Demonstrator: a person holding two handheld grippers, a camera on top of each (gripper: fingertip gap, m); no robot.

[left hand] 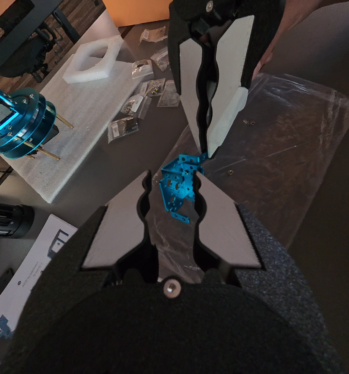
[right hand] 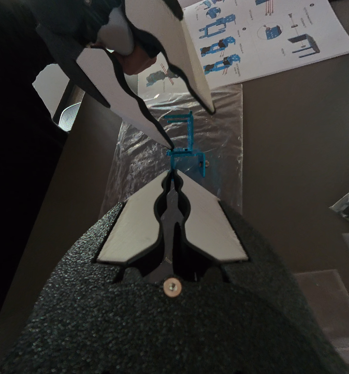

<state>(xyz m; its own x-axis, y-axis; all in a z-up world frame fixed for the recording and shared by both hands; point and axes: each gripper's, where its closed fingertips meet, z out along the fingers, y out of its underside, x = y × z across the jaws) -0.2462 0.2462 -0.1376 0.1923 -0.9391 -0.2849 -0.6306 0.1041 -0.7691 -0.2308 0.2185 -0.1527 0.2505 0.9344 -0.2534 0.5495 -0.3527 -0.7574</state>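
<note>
A blue perforated metal bracket assembly is held just above a clear plastic bag on the dark table. My left gripper is open, with its fingers on either side of the bracket. In the right wrist view the left gripper comes in from the top, one fingertip touching the bracket and the other standing apart. My right gripper is shut on an edge tab of the bracket. In the left wrist view the right gripper pinches the bracket's far tab.
A foam sheet carries a foam frame and a blue round assembly with brass posts. Several small hardware bags lie beside it. Loose nuts rest on the bag. An instruction booklet lies behind the bracket. Across from one pair of fingers to the other is roughly 4 cm.
</note>
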